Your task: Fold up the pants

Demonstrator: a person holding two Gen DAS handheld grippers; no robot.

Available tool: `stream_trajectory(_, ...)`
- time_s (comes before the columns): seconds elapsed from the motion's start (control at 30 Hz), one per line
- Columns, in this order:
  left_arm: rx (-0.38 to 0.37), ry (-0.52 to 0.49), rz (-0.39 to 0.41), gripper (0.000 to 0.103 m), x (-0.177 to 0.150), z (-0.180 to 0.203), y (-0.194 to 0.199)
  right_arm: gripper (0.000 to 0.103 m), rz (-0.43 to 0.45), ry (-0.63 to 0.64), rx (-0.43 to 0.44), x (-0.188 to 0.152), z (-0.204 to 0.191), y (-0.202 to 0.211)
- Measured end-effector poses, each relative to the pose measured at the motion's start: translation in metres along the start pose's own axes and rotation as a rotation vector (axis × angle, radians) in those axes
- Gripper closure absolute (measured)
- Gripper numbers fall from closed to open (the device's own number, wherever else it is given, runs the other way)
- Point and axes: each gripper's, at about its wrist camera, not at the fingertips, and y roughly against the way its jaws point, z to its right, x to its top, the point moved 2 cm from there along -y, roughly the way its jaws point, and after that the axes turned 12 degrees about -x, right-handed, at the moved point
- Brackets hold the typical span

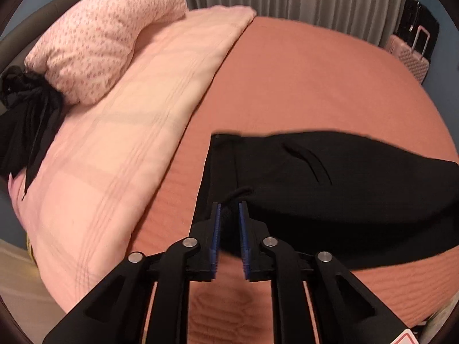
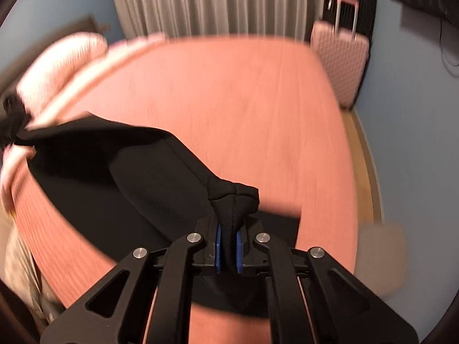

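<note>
Black pants (image 1: 330, 189) lie on the salmon bed sheet (image 1: 301, 86), waistband and drawstring toward my left gripper (image 1: 229, 209). Its blue pads stand narrowly apart around the waistband fabric at the drawstring, shut on it. In the right wrist view my right gripper (image 2: 229, 238) is shut on a bunched leg end of the pants (image 2: 232, 200) and holds it lifted above the sheet (image 2: 243, 100). The rest of the pants (image 2: 114, 177) stretches away to the left.
A pink quilt (image 1: 120, 149) and a floral pillow (image 1: 94, 43) lie along the bed's left side, with a black garment (image 1: 25, 120) beside them. A pink suitcase (image 2: 340, 57) stands by the curtain (image 2: 206, 0) at the far right corner.
</note>
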Motion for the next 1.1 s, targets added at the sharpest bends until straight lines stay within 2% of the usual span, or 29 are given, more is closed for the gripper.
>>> stream_trajectory(0.1,0.069,0.035,-0.113,0.099,-0.041,-0.017,-0.051,0.093,-0.113,-0.025,-0.005,-0.049,0.003,-0.030)
stream_trajectory(0.17,0.081,0.082,-0.098,0.096,-0.057,-0.023,-0.062,0.086,-0.174,-0.045,-0.009,-0.072,0.005,-0.042)
stream_trajectory(0.2,0.094,0.103,-0.063,0.094,-0.059,-0.025,-0.060,0.075,-0.181,-0.055,-0.036,-0.079,0.008,-0.042)
stream_trajectory(0.23,0.090,0.131,-0.044,0.094,-0.059,-0.026,-0.056,0.060,-0.173,-0.072,-0.048,-0.082,0.011,-0.038)
stream_trajectory(0.3,0.097,0.141,-0.043,0.093,-0.059,-0.026,-0.051,0.038,-0.153,-0.135,-0.067,-0.090,0.022,-0.021)
stream_trajectory(0.33,0.114,0.140,-0.044,0.093,-0.060,-0.026,-0.048,0.031,-0.129,-0.167,-0.076,-0.093,0.028,-0.011)
stream_trajectory(0.47,0.279,0.168,-0.082,0.092,-0.069,-0.042,-0.044,0.028,-0.077,-0.278,-0.078,-0.103,0.053,0.015)
stream_trajectory(0.53,0.305,0.197,-0.073,0.092,-0.071,-0.049,-0.038,0.028,-0.040,-0.376,-0.049,-0.103,0.067,0.027)
stream_trajectory(0.6,0.321,0.190,-0.024,0.092,-0.072,-0.034,-0.022,0.028,-0.002,-0.466,0.013,-0.093,0.071,0.032)
stream_trajectory(0.67,0.310,0.169,0.016,0.092,-0.070,-0.011,-0.007,0.027,0.061,-0.503,0.080,-0.081,0.066,0.040)
stream_trajectory(0.7,0.287,0.146,0.049,0.092,-0.067,0.009,0.003,0.024,0.093,-0.505,0.077,-0.078,0.068,0.044)
stream_trajectory(0.73,0.258,0.130,0.076,0.085,-0.064,0.027,0.010,0.021,0.111,-0.503,0.057,-0.076,0.070,0.046)
stream_trajectory(0.77,0.228,0.110,0.099,0.076,-0.060,0.046,0.016,0.021,0.104,-0.499,0.039,-0.078,0.071,0.044)
stream_trajectory(0.8,0.189,0.095,0.118,0.073,-0.055,0.065,0.019,0.021,0.046,-0.470,0.048,-0.082,0.068,0.031)
stream_trajectory(0.83,0.144,0.081,0.128,0.071,-0.052,0.084,0.020,0.021,0.046,-0.470,0.048,-0.082,0.068,0.031)
stream_trajectory(0.93,0.024,0.047,0.137,0.071,-0.048,0.141,0.022,0.021,-0.024,-0.457,0.085,-0.094,0.058,0.016)
stream_trajectory(1.03,-0.078,-0.011,0.147,0.071,-0.047,0.199,0.021,0.021,-0.060,-0.595,0.112,-0.116,0.065,0.013)
stream_trajectory(1.1,-0.114,-0.058,0.156,0.071,-0.048,0.235,0.021,0.021,-0.105,-0.640,0.105,-0.122,0.069,0.001)
